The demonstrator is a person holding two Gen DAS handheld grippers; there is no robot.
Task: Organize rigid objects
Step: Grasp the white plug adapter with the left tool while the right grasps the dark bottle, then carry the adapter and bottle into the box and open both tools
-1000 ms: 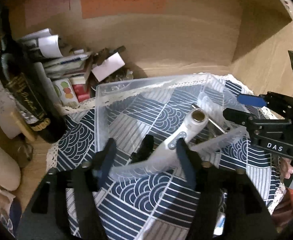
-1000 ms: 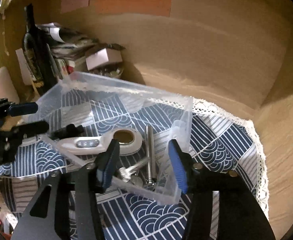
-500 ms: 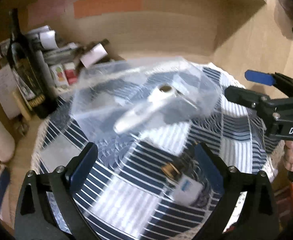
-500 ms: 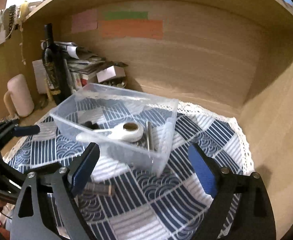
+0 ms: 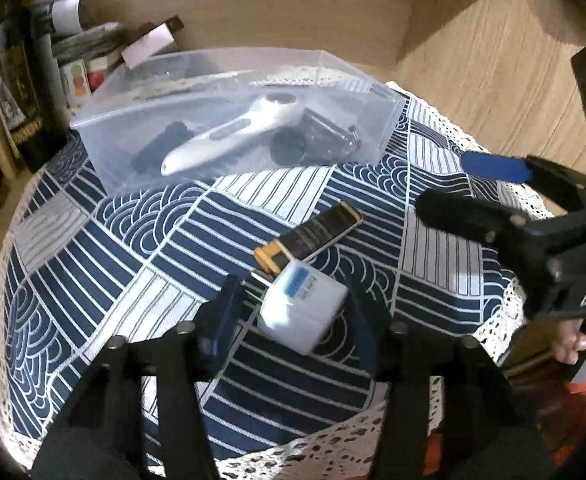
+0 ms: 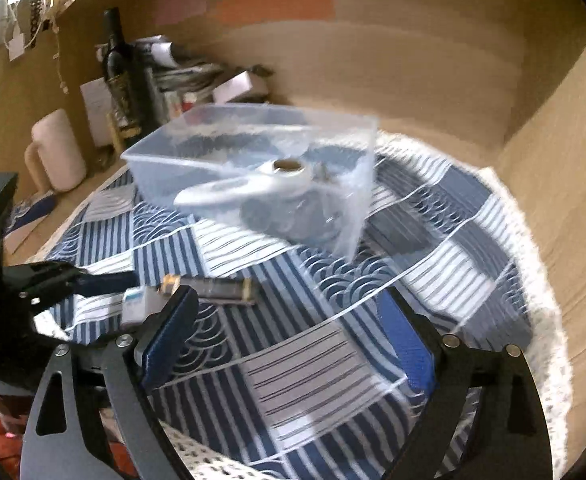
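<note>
White plastic: the charger plug [image 5: 303, 312] is sitting on the cloth between the fingers of the left claw [image 5: 297, 316], its metal prongs pointing toward the bin; whether the pads are touching it yet I cannot tell.
Left claw: it is standing partly open around the plug, not visibly clamped.
Right claw: the right claw [image 6: 293, 344] is hanging wide open over bare cloth, holding nothing.
Dark bar: a flat, glossy black lighter-like bar [image 5: 313, 236] with a gold cap is lying just beside the plug, near its prongs.
Clear bin: the thin-walled transparent bin [image 5: 389, 120] is resting at the far side of the cloth, already holding a white handheld device [image 5: 233, 132] and some dark and metal pieces.
Cloth: the navy-and-white wave-patterned tablecloth [image 5: 93, 264] with lace edging is covering the tabletop.
Risk, slip: the plug's smooth rounded corners are likely to let it twist or squirt out if the pads close off-centre.
Risk, knock: a closing finger is liable to nudge the dark bar aside.
Risk, drag: the loose cloth is apt to bunch under a low finger.
</note>
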